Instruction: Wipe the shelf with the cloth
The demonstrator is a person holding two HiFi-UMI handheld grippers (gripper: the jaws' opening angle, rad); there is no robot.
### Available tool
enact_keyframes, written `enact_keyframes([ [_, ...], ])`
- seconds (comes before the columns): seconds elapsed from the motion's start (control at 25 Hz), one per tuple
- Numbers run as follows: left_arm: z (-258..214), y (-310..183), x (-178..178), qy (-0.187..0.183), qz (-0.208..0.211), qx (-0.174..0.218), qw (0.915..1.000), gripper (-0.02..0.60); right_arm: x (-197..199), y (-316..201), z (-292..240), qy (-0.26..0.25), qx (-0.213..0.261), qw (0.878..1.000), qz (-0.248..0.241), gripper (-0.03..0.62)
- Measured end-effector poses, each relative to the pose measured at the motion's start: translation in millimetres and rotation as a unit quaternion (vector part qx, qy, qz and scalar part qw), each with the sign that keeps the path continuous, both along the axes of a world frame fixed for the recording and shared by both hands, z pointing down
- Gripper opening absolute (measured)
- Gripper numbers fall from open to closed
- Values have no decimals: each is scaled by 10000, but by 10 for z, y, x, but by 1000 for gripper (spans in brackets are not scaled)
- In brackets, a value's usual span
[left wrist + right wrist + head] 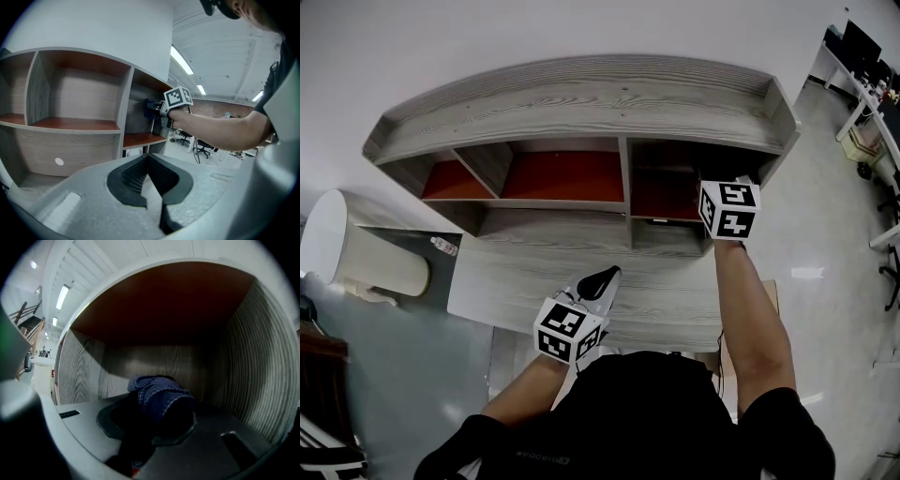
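The right gripper (154, 425) is clamped on a bunched blue cloth (158, 392), deep in the right-hand compartment of the shelf (581, 98), at 2 o'clock in the head view. The cloth looks soft, light and floppy; a pinch on a thick fold, as here, should keep it from slipping loose when rubbed. Room is tight: side wall (255, 357) at 3 o'clock, back panel (140, 362) at 12, red ceiling overhead. The left gripper (150, 180), jaws together on nothing, hangs at 6 o'clock over the surface (675, 300).

White ceiling strip lights (182, 59) glare beyond the left gripper (149, 160). Around the right gripper (154, 411), the red-roofed wooden compartment (164, 301) is dim. Edges bow.
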State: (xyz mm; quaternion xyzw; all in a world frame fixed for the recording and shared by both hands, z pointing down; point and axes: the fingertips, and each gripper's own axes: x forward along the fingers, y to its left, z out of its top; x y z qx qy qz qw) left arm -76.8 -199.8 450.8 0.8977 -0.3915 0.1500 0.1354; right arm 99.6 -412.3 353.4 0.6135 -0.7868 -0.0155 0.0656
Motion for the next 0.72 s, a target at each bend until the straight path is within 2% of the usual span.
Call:
enact_keyframes([
  [0.32, -8, 21, 17, -7, 46, 13, 10000, 8, 198, 23, -29, -54, 36, 9997, 256, 100],
  [0.72, -14, 23, -17, 7, -12, 25, 10000, 8, 239, 26, -34, -107, 58, 9995, 307, 98],
])
